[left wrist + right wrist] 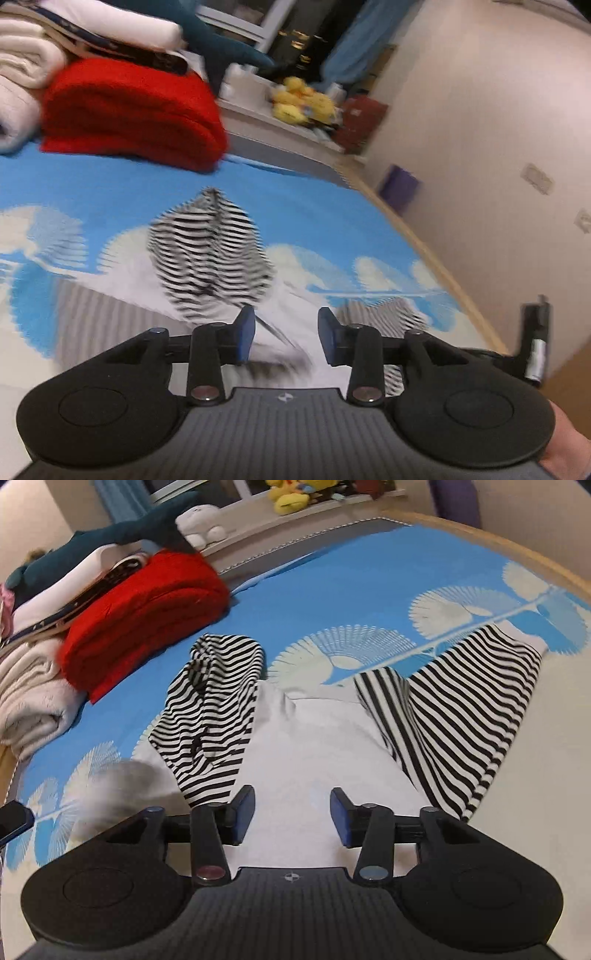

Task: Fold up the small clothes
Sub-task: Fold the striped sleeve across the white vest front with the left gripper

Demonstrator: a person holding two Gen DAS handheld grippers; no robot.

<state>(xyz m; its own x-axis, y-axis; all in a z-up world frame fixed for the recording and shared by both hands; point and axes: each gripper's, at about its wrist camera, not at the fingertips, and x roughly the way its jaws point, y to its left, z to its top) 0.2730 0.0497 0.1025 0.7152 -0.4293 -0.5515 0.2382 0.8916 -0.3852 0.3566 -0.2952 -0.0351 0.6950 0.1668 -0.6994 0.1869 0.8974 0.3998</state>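
A small white top (317, 738) with black-and-white striped sleeves lies on the blue patterned bedsheet (351, 587). One striped sleeve (210, 709) is bunched and folded at the left. The other sleeve (461, 716) lies spread out to the right. My right gripper (291, 805) hovers over the white body, open, with nothing between its blue pads. The left wrist view is motion-blurred. In it the bunched striped sleeve (210, 251) lies just ahead of my left gripper (286, 328), which is open and empty over white cloth. A bit of the second sleeve (384, 314) shows at the right.
A folded red blanket (147, 613) and cream towels (33, 705) are stacked at the bed's far left, with a teal plush shark (122, 531) on top. Yellow plush toys (303, 99) sit on a shelf behind. The wooden bed edge (424, 251) and a wall (498, 147) run along the right.
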